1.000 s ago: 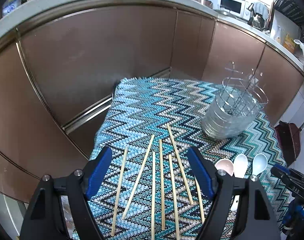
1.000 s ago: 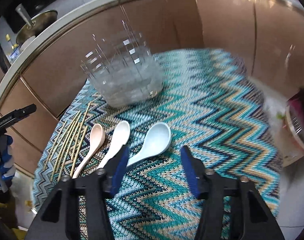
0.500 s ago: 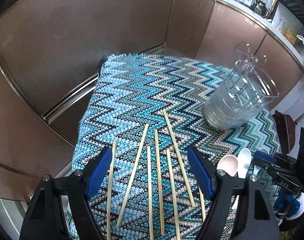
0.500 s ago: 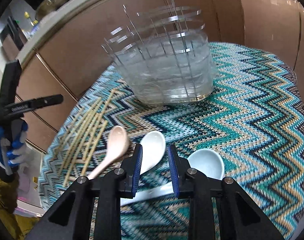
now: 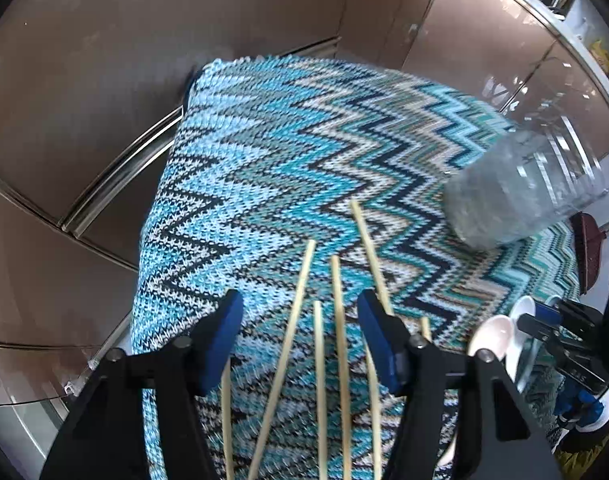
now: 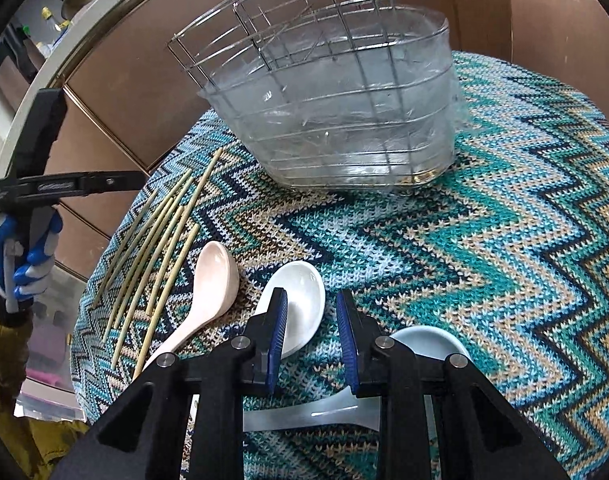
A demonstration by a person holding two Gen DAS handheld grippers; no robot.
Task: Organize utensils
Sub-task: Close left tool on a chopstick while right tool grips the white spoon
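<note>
The left claw [image 5: 300, 338] hangs over the chopsticks [image 5: 338, 320] on the zigzag cloth [image 5: 264, 152], its jaws closing with three sticks between them and none pinched. The right claw [image 6: 310, 334] stands narrowly parted, gripping nothing — the white spoon [image 6: 304, 304] lies under its left pad, the pale blue spoon [image 6: 428, 346] under its right, the pink spoon [image 6: 212, 288] further left. Ahead stands the wire basket [image 6: 324, 112], clear of both.

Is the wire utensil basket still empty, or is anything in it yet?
Empty, as far as the right wrist view shows: only wire and clear liner are visible inside the wire utensil basket. The chopsticks and spoons lie on the cloth.
</note>
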